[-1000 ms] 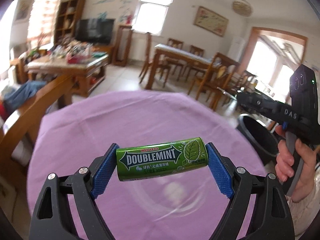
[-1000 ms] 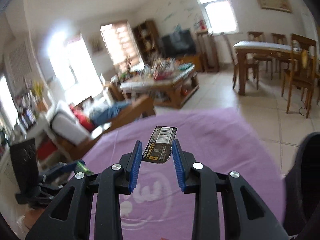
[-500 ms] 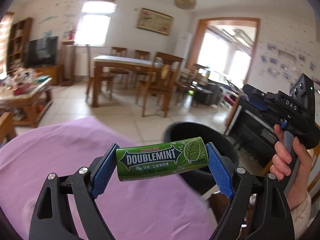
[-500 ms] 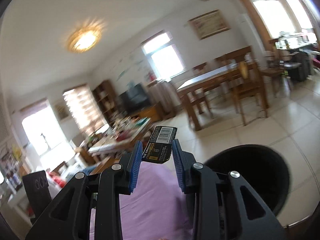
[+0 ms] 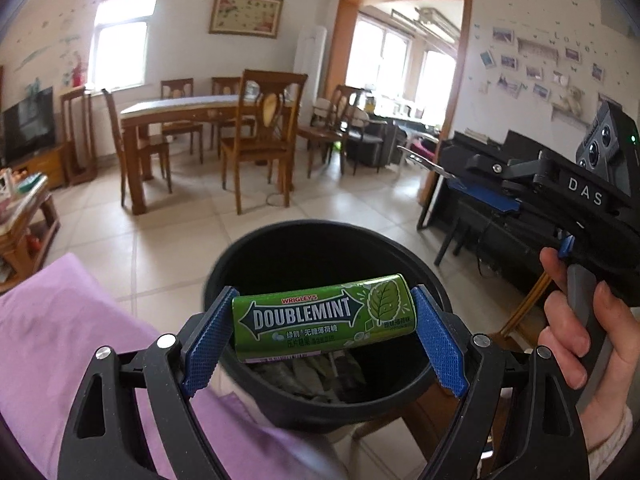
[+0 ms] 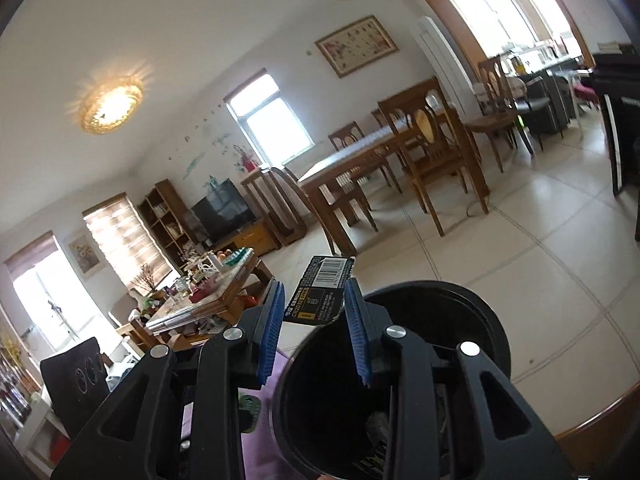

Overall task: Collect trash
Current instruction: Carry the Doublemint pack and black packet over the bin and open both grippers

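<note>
- The purple-covered table [image 5: 60,332] is showing at the lower left.
- The left gripper [image 5: 324,330] is clamping a green Doublemint gum pack [image 5: 324,322] lengthwise between its jaws, above the black trash bin [image 5: 248,264].
- The right gripper [image 6: 314,312] is pinching a black battery card [image 6: 322,290] between narrowed jaws, over the bin's near rim.

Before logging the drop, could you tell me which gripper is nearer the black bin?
Left, narrowly. The left gripper holds the gum pack over the black bin; the right gripper holds its packet at the rim.
</note>
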### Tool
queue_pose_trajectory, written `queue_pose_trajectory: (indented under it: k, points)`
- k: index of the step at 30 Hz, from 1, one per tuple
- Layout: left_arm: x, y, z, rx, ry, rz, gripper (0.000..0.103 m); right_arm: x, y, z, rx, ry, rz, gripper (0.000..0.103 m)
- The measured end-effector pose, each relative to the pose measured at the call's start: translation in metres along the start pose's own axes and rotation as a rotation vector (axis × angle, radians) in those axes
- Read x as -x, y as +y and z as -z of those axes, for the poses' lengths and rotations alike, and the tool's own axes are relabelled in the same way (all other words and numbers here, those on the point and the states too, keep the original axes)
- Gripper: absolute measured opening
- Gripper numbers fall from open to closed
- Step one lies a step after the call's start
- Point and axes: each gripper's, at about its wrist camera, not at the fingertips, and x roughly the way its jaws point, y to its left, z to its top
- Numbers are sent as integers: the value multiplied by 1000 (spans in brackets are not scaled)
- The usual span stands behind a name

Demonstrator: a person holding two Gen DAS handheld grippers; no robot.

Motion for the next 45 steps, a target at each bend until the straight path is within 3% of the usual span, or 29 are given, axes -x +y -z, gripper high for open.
queue_pose_trajectory:
  k: [8, 30, 33, 35, 36, 38, 41, 45]
  points:
    - [-40, -14, 4, -36, 35, -5, 85, -3, -19, 7, -48, 31, 17, 31]
    - [-43, -20, 16, -71, 41, 9, 85, -7, -14, 19, -99, 89, 40, 31]
    - [-44, -20, 15, -76, 59, 3, 85, -11, -17, 19, -109, 112, 24, 37]
    - [-44, -18, 14, -75, 69, -1, 85, -13, -16, 19, -113, 132, 18, 66]
    - [-44, -17, 14, -73, 70, -2, 85, -12, -16, 19, -115, 133, 19, 71]
    - [-41, -16, 13, -71, 62, -6, 86, -11, -14, 18, -117, 130, 11, 73]
    - [-34, -15, 11, -62, 42, -21, 98, -6, -10, 16, -106, 117, 17, 76]
    - [-20, -15, 9, -67, 24, -27, 98, -1, -9, 15, -108, 97, 22, 78]
